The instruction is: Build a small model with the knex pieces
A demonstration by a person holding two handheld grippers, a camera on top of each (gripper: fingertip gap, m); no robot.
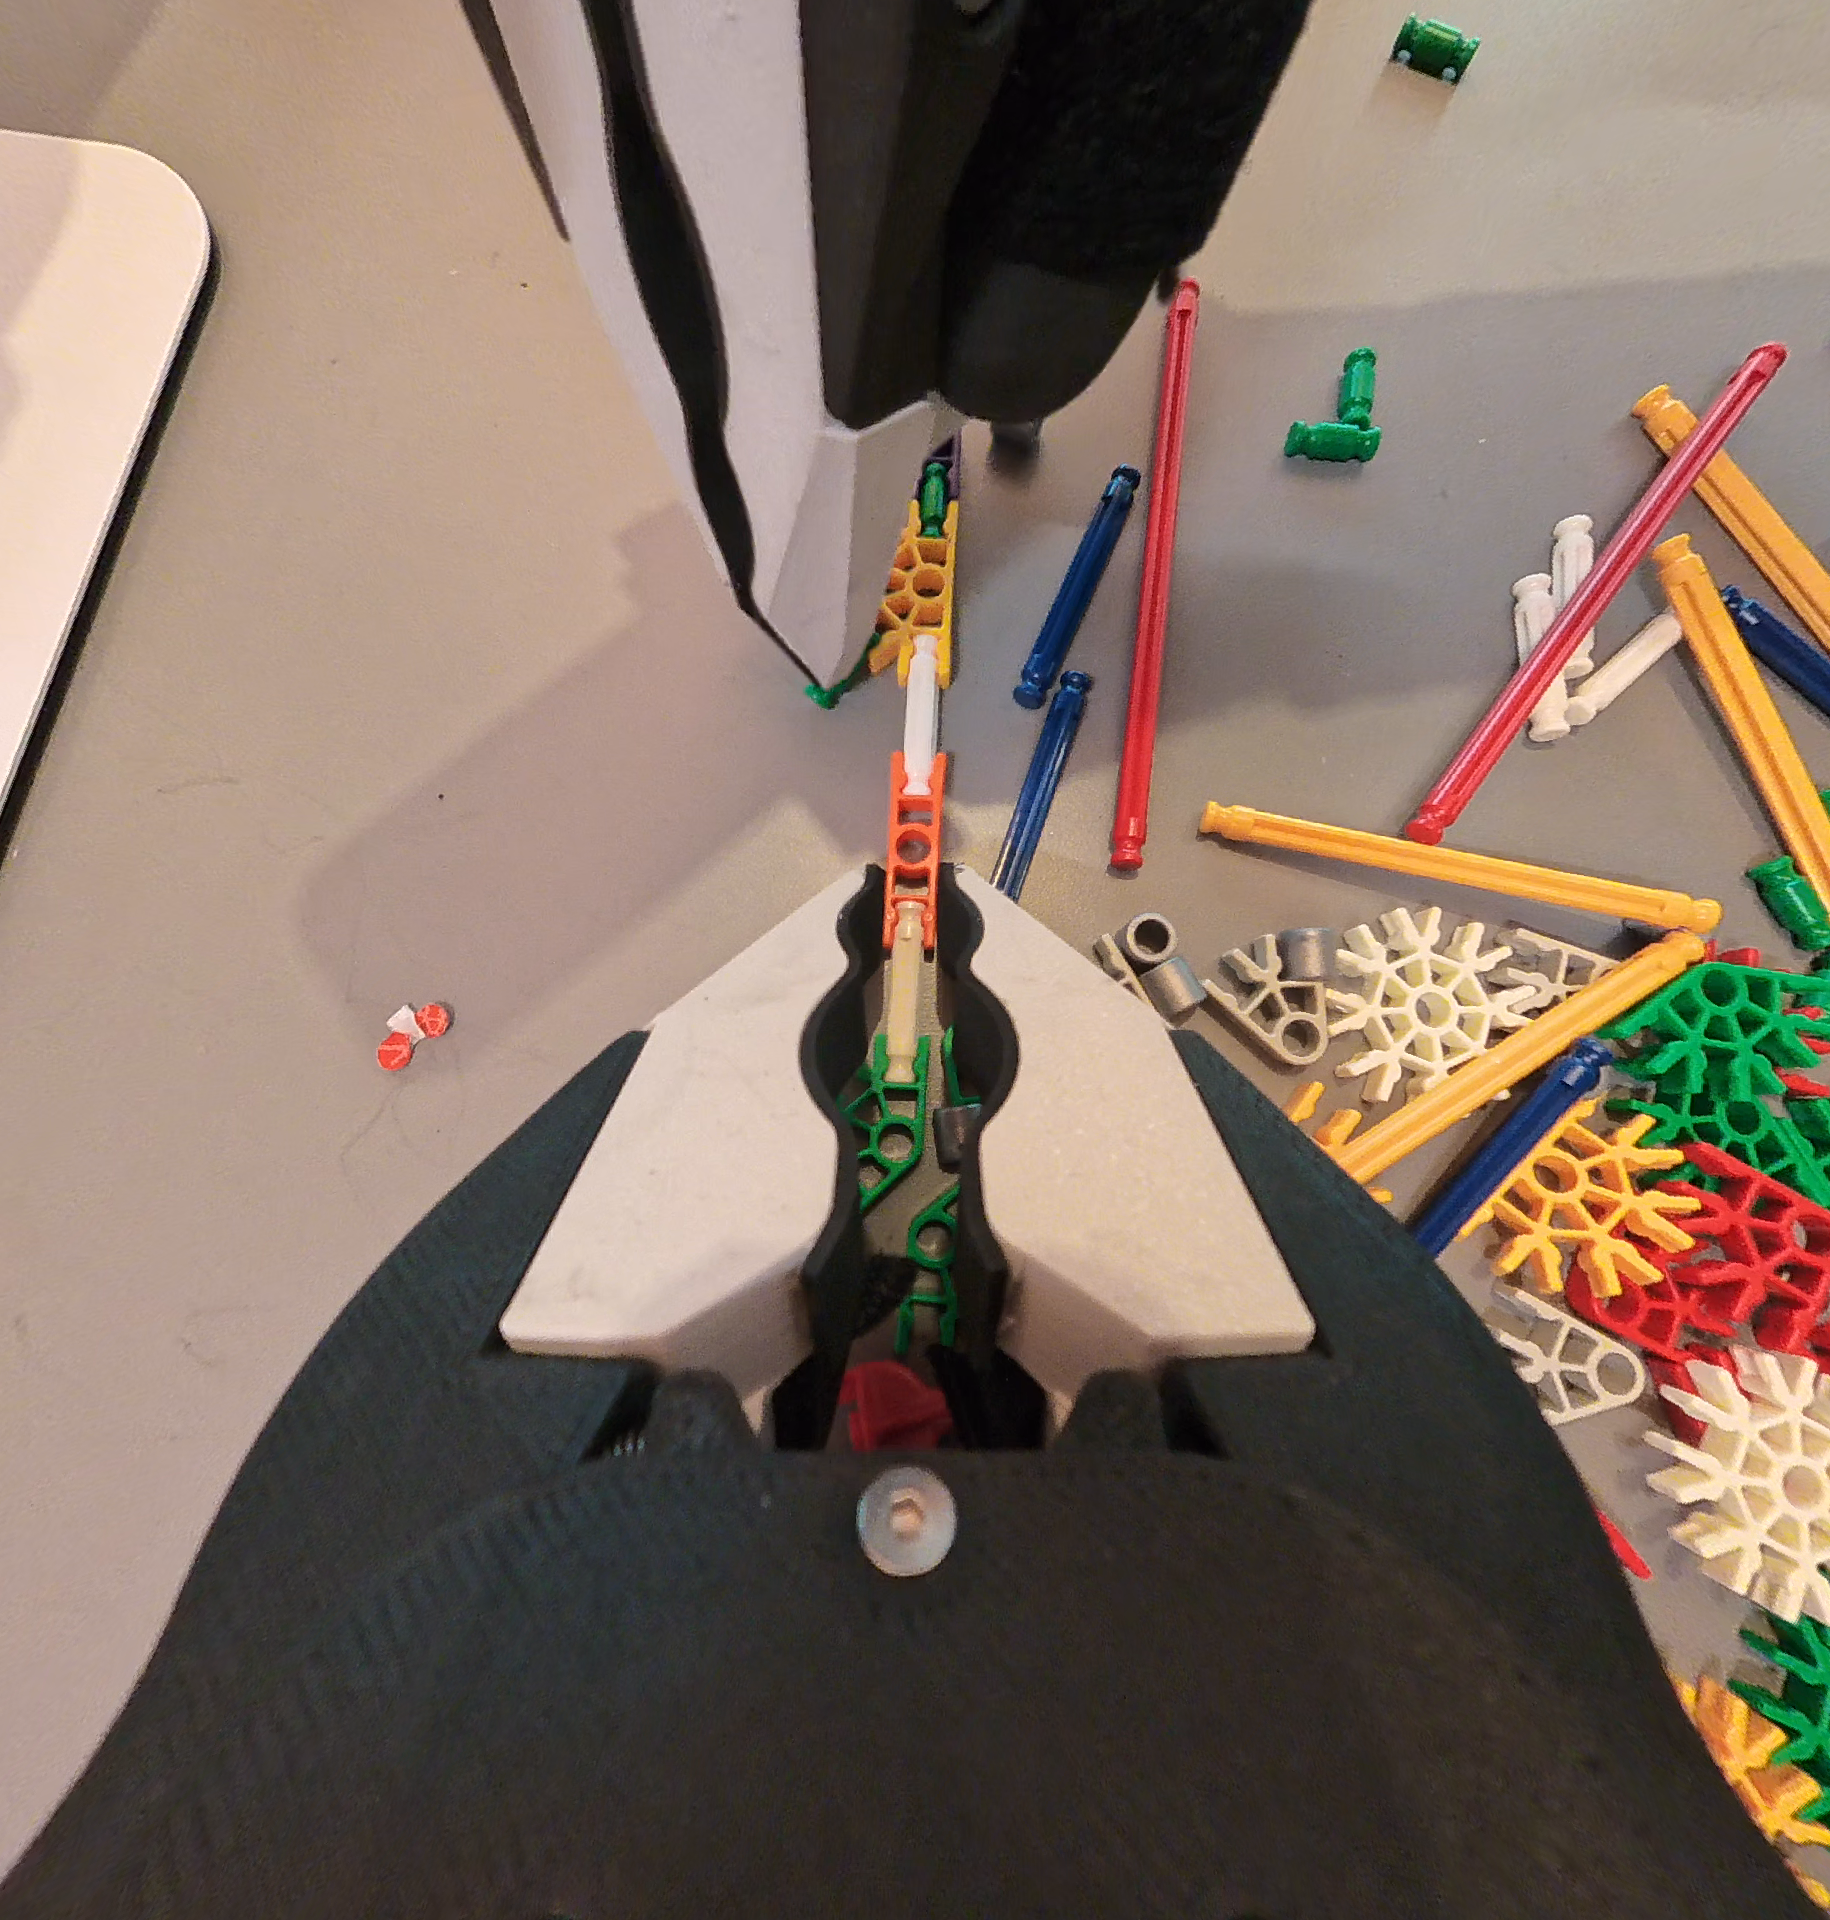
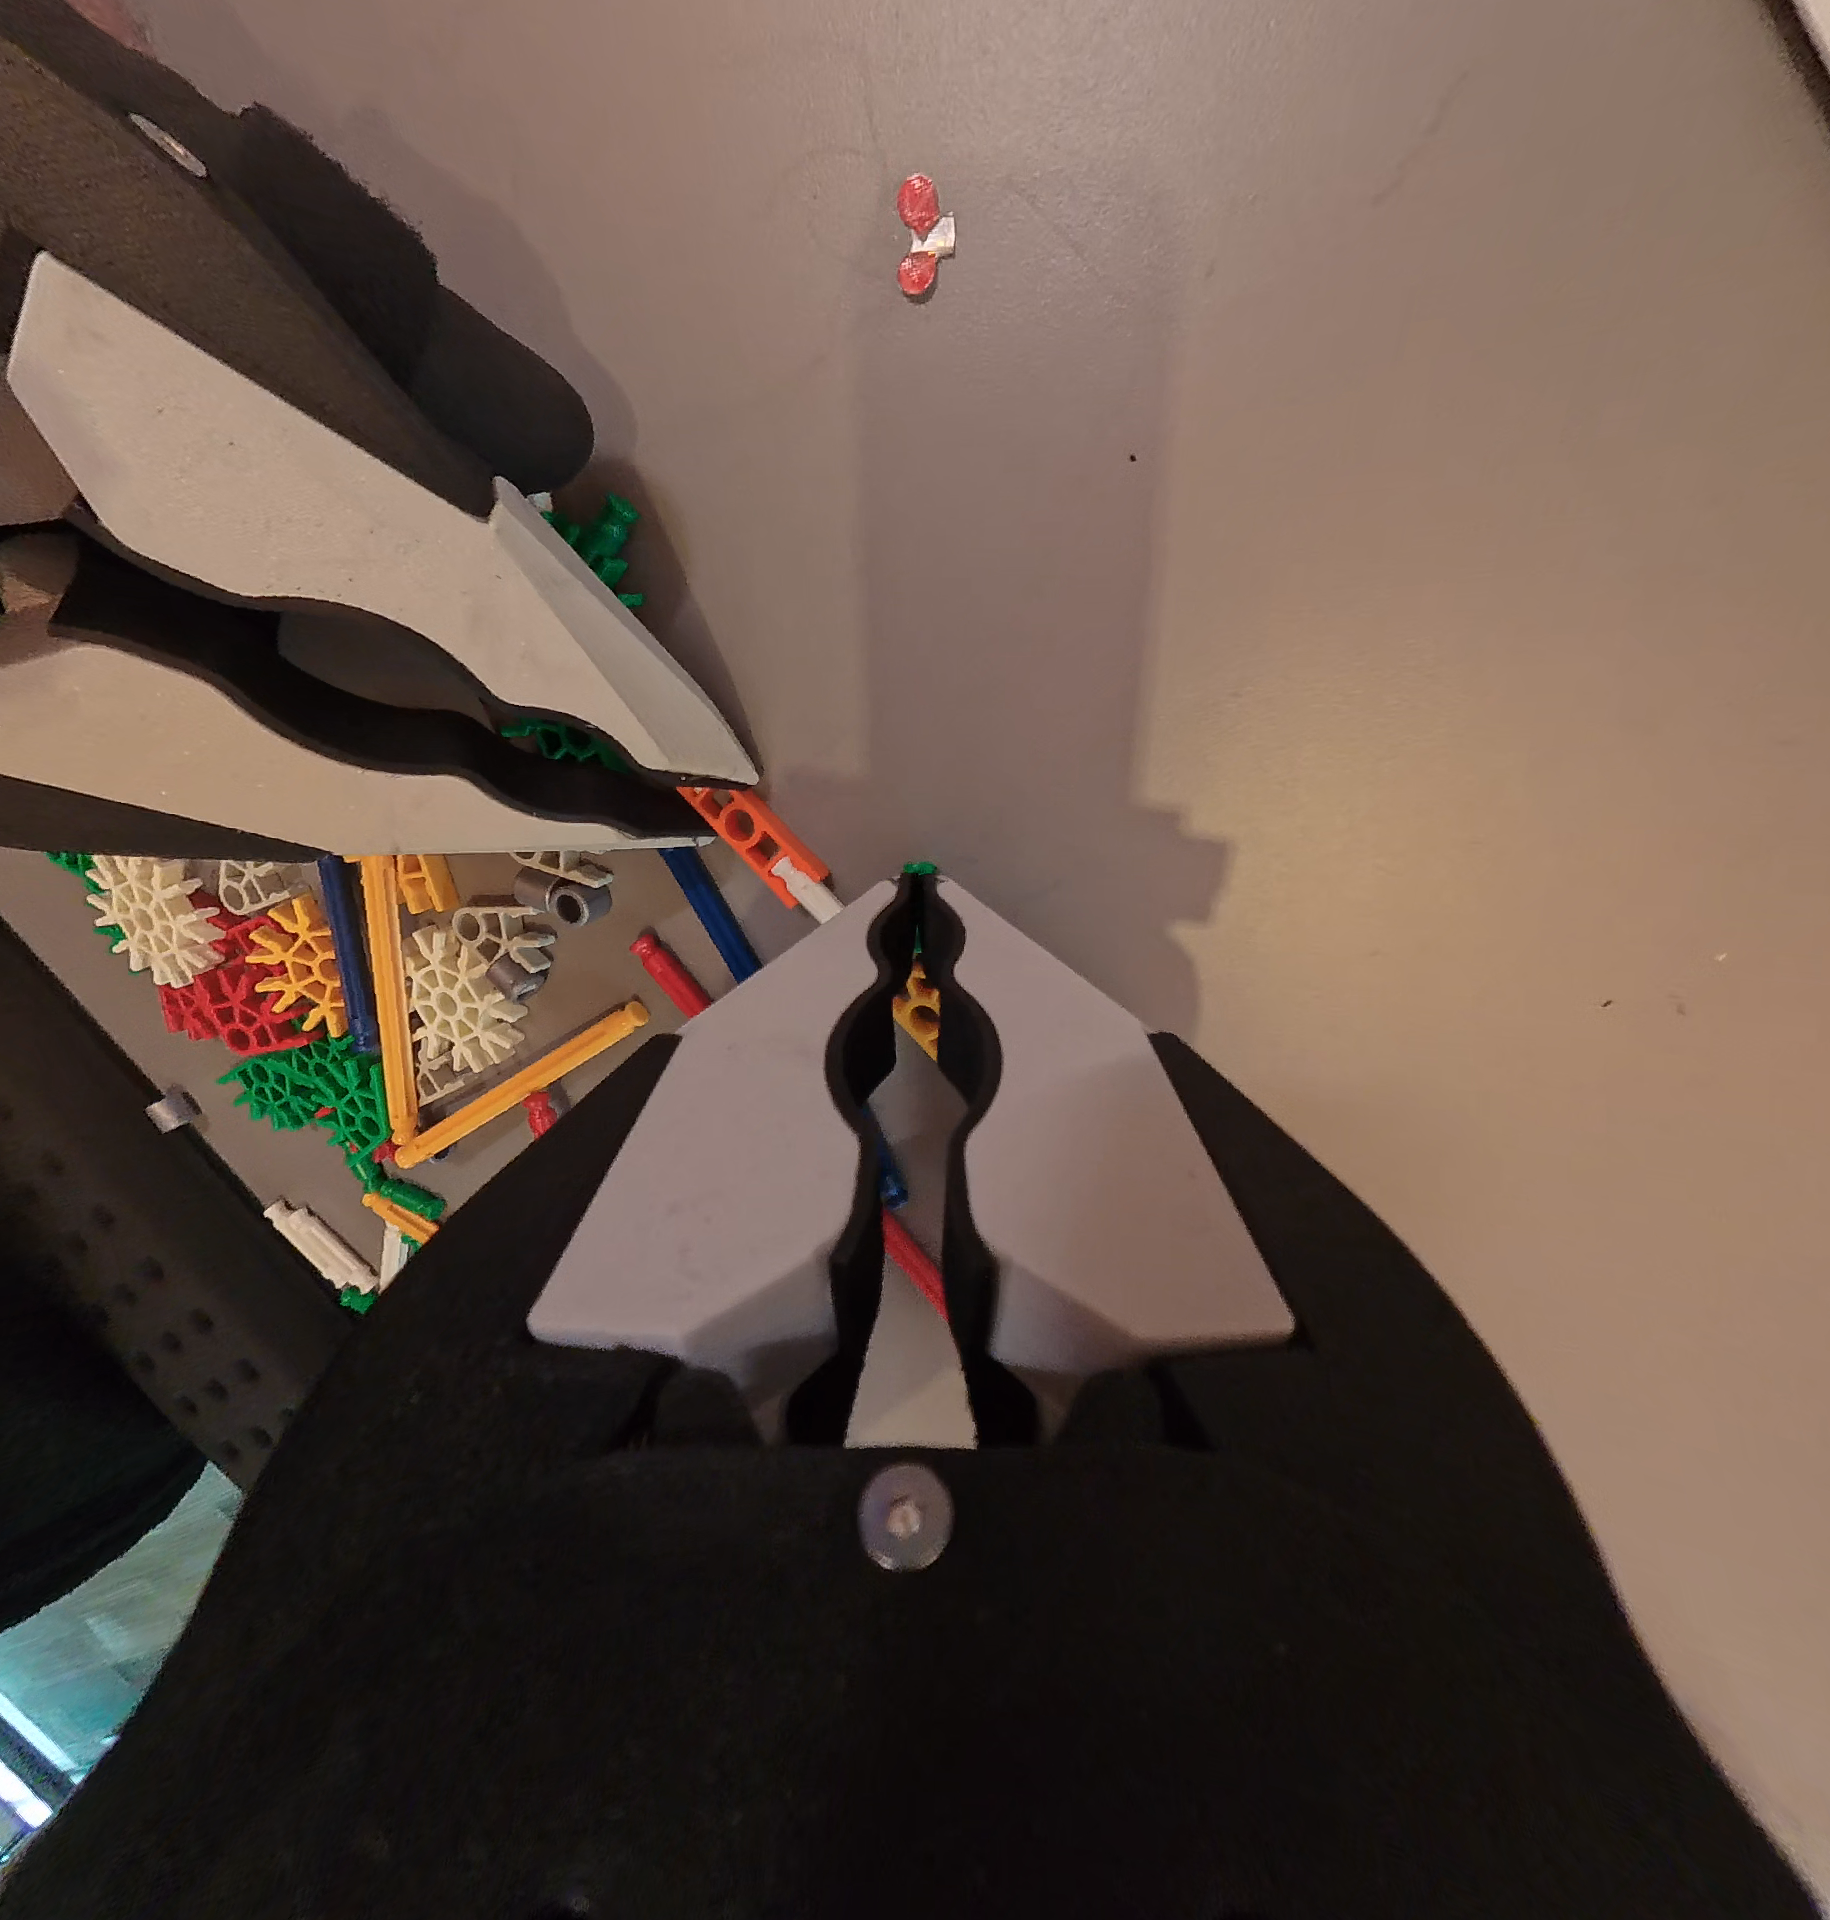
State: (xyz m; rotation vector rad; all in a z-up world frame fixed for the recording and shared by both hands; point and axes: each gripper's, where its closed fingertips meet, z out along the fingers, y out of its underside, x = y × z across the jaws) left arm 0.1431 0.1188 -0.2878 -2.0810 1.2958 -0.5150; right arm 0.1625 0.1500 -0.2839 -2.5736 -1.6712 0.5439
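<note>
A chain of plastic construction pieces is held above the grey table between both grippers. It runs from a green connector (image 1: 895,1132) through a cream rod (image 1: 903,1008), an orange connector (image 1: 913,842) and a white rod (image 1: 921,707) to a yellow connector (image 1: 921,592). My left gripper (image 1: 916,883) is shut on the green connector and the orange connector sticks out past its tips. My right gripper (image 2: 916,883) is shut on the yellow connector (image 2: 919,1008). In the left wrist view the right gripper (image 1: 838,675) comes down from the top. In the right wrist view the left gripper (image 2: 724,805) comes in from the upper left.
A pile of loose connectors and rods (image 1: 1617,1143) lies on the table to the right, with a long red rod (image 1: 1155,582), blue rods (image 1: 1077,582) and yellow rods (image 1: 1451,862) nearby. A white board (image 1: 59,416) lies at the left. A small red and white scrap (image 1: 412,1034) lies on the table. Some 4 cm of space lies between my two pairs of fingers.
</note>
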